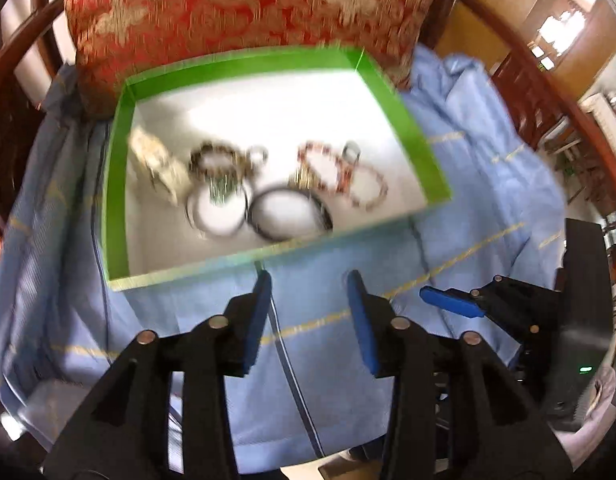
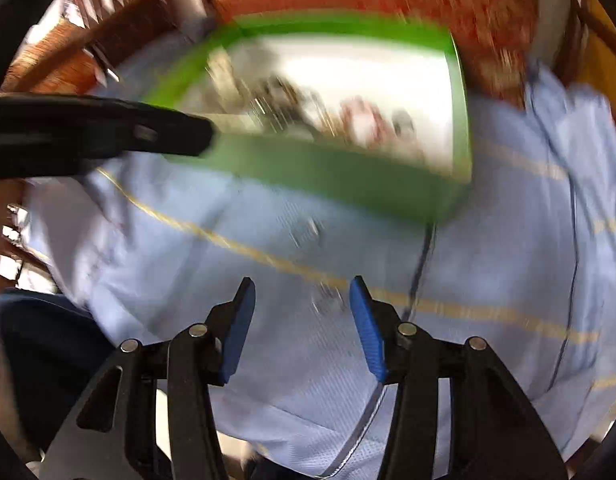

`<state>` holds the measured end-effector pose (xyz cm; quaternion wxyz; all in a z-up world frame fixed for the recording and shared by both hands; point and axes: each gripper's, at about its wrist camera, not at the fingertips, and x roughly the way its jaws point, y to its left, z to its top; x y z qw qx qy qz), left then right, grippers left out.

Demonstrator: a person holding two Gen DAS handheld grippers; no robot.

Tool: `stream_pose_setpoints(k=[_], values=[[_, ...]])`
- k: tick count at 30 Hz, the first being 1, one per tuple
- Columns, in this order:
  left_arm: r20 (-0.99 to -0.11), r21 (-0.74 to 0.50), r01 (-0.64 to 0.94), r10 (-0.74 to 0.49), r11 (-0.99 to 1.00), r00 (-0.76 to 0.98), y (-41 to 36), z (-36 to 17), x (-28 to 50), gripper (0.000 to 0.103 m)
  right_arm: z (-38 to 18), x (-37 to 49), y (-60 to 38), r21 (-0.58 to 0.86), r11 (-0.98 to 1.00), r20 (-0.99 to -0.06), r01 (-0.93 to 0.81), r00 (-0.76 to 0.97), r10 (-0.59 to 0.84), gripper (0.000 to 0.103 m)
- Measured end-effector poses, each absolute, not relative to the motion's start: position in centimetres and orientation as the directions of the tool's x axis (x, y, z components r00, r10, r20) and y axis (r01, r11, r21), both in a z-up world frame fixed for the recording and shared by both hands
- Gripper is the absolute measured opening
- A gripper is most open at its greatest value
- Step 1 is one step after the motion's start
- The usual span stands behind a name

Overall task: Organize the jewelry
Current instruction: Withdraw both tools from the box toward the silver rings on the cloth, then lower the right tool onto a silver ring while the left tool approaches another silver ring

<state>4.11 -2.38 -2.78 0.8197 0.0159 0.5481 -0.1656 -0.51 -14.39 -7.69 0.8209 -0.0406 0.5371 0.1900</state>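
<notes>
While both grippers hang over the blue cloth with nothing between their pads, the scene reads as follows.

Left gripper [image 1: 308, 280]: jaws parted, blue pads apart, empty; it points down at the cloth just short of the box's near wall, at 6 o'clock from the jewelry.

Right gripper [image 2: 301, 286]: jaws parted, empty, over bare cloth at 6 o'clock from the box; in the left wrist view it shows at 4 o'clock, one blue pad pointing toward the left gripper.

Green box [image 1: 115, 184]: open-topped, green walls and white floor, resting on the cloth with its far wall against the cushion; blurred in the right wrist view [image 2: 348, 184].

Jewelry [image 1: 259, 188]: all lying inside the box, bunched toward its near half.

Beaded bracelets [image 1: 340, 176]: reddish and pale beads, at 3 o'clock within the pile, overlapping one another.

Dark bangle [image 1: 287, 212]: a dark ring at 6 o'clock of the pile, beside a silvery bangle [image 1: 217, 212] on its 9 o'clock side.

Dark beaded bracelet [image 1: 215, 160]: at 12 o'clock from the silvery bangle.

Pale piece [image 1: 155, 164]: at 9 o'clock of the pile; too blurred to name.

Blue cloth [image 1: 328, 380]: light blue with thin yellow stripes, rumpled, under the box.

Red cushion [image 1: 247, 4]: red with gold pattern, at 12 o'clock behind the box.

Wooden chair frame [image 1: 548, 92]: dark curved rails on both sides.
</notes>
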Motion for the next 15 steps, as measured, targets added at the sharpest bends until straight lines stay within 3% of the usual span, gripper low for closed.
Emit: stream_pose_setpoints(k=[5, 7, 9, 15], values=[[-0.930, -0.137, 0.228, -0.205, 0.964, 0.306, -2.6, -5.5, 3.9, 0.045, -9.9, -0.6, -14.4, 0.128, 0.938, -0.909, -0.321, 0.340, 0.240, 0.042], [-0.929, -0.135, 0.218, -0.200, 0.967, 0.310, -2.5, -5.7, 4.4, 0.047, -9.9, -0.4, -14.0, 0.089, 0.944, -0.912, -0.317, 0.355, 0.205, 0.024], [-0.928, -0.133, 0.211, -0.196, 0.968, 0.316, -2.3, -5.6, 4.4, 0.047, -10.0, -0.4, -13.9, 0.053, 0.947, -0.913, -0.315, 0.369, 0.174, 0.017], [-0.929, -0.112, 0.188, -0.170, 0.976, 0.328, -2.4, -6.0, 4.8, 0.047, -10.1, 0.0, -14.6, 0.049, 0.952, -0.909, -0.303, 0.381, 0.168, 0.015]])
